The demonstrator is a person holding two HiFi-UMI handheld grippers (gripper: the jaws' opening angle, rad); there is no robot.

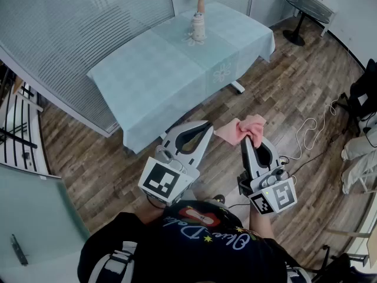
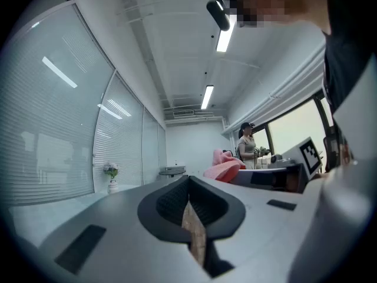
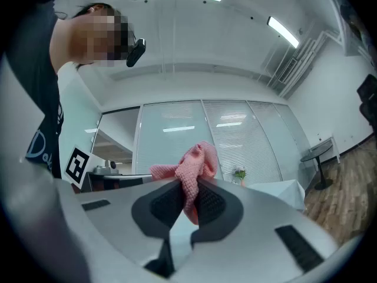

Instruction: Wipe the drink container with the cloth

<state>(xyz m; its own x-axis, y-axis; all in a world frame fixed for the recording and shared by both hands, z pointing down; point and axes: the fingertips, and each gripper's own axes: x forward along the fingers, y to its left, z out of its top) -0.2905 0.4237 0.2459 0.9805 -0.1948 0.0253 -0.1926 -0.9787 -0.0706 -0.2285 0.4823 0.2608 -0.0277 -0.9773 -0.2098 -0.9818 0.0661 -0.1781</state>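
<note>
We stand on the wood floor, well apart from the table (image 1: 147, 81), with both grippers held out in front of us. The right gripper (image 1: 251, 139) is clamped on the pink cloth (image 1: 241, 128). Its own view shows a fold pinched between the pads while the rest bunches loosely above the tips. The left gripper (image 1: 206, 125) has its jaws together with nothing between them.

The container (image 1: 198, 26) stands upright near the far end of the table. It is just in front of a vase (image 1: 201, 3) of flowers, and we cannot tell whether the two touch. We judge that wiping has not begun, since we must first close the gap to the table.

Several things could go wrong from here:

- **Cloth grip:** Only a fold is held, so rubbing hard against the container could drag the cloth out of the jaws.
- **Tipping:** The container looks tall and narrow. A sideways wipe with nothing bracing it could tip it or slide it along the tablecloth. The left gripper would have to open and steady it first.
- **Vase:** It stands so close behind that a wide stroke or a loose tail of cloth could catch the flowers and topple them.
- **Reach:** The container sits deep on the table, so leaning across could push the tablecloth and shift everything on it.
</note>
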